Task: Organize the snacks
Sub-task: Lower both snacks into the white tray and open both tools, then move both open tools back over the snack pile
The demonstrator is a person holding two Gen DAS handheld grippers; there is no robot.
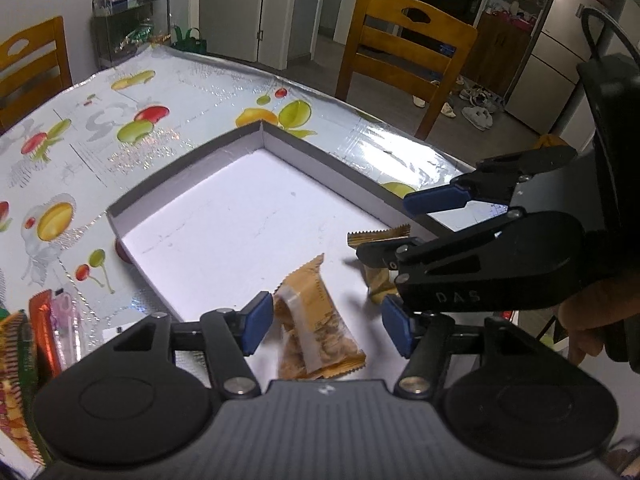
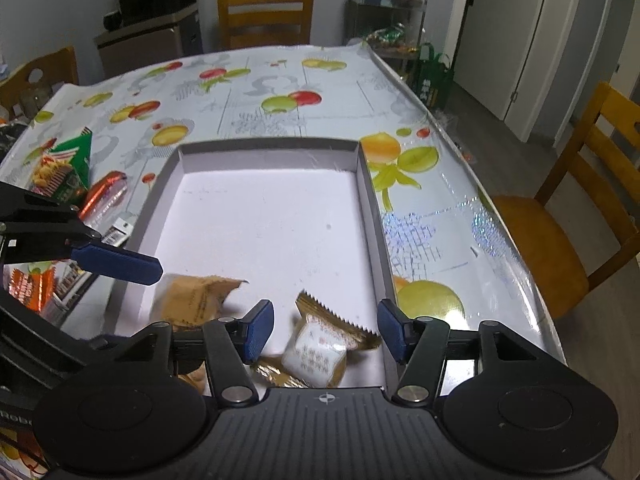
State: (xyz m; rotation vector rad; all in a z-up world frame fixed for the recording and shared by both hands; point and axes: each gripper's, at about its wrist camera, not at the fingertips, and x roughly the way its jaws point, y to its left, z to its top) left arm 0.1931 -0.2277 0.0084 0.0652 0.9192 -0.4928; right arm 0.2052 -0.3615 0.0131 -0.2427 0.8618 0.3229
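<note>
A shallow white tray with grey walls [image 1: 192, 164] [image 2: 370, 184] lies on the fruit-print table. An orange snack packet [image 1: 316, 320] lies in its near part, between the pads of my open left gripper [image 1: 326, 326]. A gold packet with a white label [image 2: 320, 350] lies in the tray between the pads of my open right gripper [image 2: 326, 332]; in the left wrist view this packet [image 1: 378, 236] shows partly behind the right gripper [image 1: 404, 228]. The orange packet [image 2: 192, 300] shows in the right wrist view below the left gripper's finger [image 2: 120, 264]. Neither gripper holds anything.
More snacks lie outside the tray on the left: a red-orange bar [image 1: 42, 328] [image 2: 102, 192], a green packet [image 2: 66, 168] and printed bags [image 1: 16, 380]. Wooden chairs [image 1: 404, 52] [image 2: 568, 216] stand around the table. A cart with bags [image 2: 390, 12] stands beyond the far edge.
</note>
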